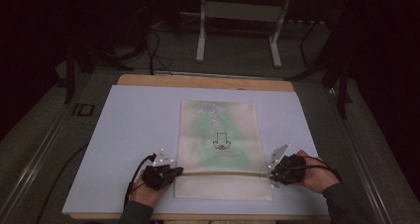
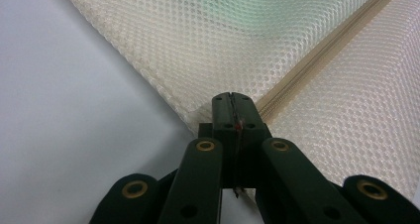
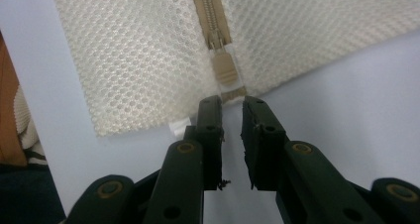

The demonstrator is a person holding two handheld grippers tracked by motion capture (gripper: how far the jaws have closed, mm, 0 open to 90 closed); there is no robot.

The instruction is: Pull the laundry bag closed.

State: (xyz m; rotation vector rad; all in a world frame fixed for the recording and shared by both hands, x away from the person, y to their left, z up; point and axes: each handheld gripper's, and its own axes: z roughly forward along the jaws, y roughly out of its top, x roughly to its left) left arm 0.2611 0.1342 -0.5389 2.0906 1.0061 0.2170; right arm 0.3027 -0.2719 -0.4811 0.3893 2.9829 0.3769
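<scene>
Cream mesh bag lies flat on the desk, its zipper running crosswise between both hands. The left gripper is clamped on the bag's zipper-end corner. The right gripper, jaws slightly apart and holding nothing, sits just short of the zipper pull, which points straight at it.

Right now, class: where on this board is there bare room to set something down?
Free: the blue mat left of the mesh bag, and a narrower strip to its right. Crowded: the near edge, where the left gripper and right gripper flank the zipper.
</scene>
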